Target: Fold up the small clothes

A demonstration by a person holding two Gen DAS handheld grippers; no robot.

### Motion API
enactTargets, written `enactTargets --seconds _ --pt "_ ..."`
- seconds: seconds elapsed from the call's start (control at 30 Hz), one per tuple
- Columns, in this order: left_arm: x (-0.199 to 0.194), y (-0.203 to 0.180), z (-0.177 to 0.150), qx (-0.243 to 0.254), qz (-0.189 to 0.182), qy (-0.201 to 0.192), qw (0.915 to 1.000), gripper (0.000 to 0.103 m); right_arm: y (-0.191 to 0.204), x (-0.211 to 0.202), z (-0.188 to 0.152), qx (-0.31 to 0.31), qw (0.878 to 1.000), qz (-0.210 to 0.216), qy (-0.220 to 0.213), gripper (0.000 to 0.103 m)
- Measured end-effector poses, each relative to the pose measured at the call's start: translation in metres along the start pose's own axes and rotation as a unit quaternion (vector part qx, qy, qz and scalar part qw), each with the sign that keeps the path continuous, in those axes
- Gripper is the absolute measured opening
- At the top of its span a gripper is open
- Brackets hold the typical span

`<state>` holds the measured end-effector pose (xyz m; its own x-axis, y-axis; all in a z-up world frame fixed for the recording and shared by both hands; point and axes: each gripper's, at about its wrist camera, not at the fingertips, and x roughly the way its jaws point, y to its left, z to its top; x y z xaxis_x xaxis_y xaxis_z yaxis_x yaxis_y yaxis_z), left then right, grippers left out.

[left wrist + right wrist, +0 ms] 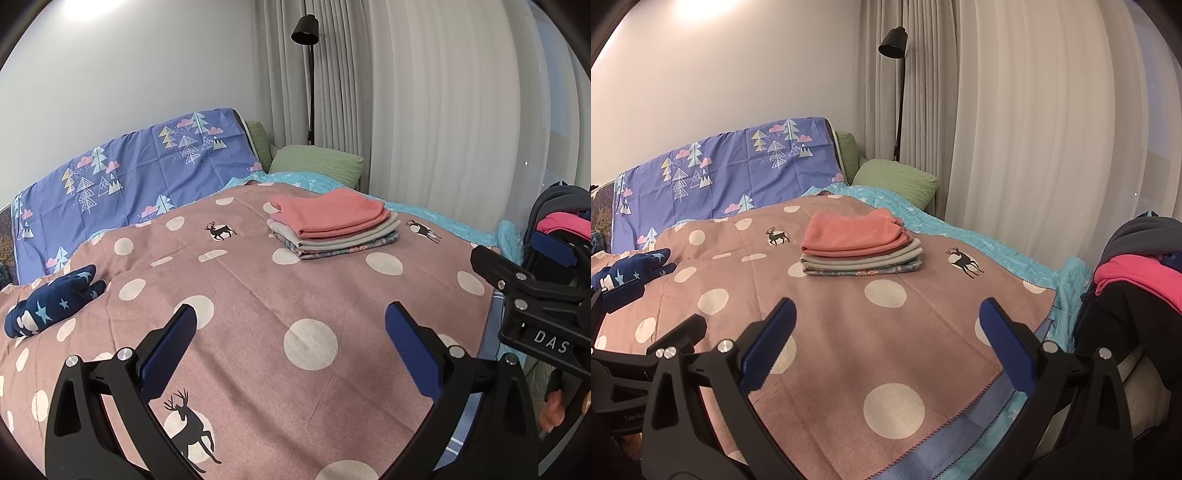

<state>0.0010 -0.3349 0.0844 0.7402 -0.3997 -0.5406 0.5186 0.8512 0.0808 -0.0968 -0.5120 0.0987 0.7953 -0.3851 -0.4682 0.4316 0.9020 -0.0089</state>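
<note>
A stack of folded clothes (pixel 332 227), a pink piece on top of grey and patterned ones, lies on the pink dotted blanket (pixel 258 295) on the bed; it also shows in the right wrist view (pixel 860 245). A heap of unfolded clothes (pixel 1137 273), pink, grey and dark, sits at the right edge. My left gripper (pixel 291 332) is open and empty above the blanket. My right gripper (pixel 886 325) is open and empty, to the right of the left one, and shows in the left wrist view (pixel 517 269).
A navy star-print item (pixel 55 302) lies on the blanket's left side. A purple tree-print cover (pixel 129 173) stands against the wall. Green pillows (pixel 317 162), a black floor lamp (pixel 308 74) and pale curtains (pixel 443 110) are behind the bed.
</note>
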Motion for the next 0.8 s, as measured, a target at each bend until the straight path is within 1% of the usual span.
enactTargets --seconds 0.4,0.8 --pt "0.0047 0.0049 -0.0036 0.001 -0.005 0.012 0.9999 0.102 0.0023 0.0039 -0.0001 -0.006 1.000 -0.001 0.005 0.101" --pt "0.0050 0.0068 -0.0056 0.000 -0.004 0.015 0.9999 0.102 0.0048 0.0074 -0.0006 -0.010 1.000 0.003 0.008 0.101"
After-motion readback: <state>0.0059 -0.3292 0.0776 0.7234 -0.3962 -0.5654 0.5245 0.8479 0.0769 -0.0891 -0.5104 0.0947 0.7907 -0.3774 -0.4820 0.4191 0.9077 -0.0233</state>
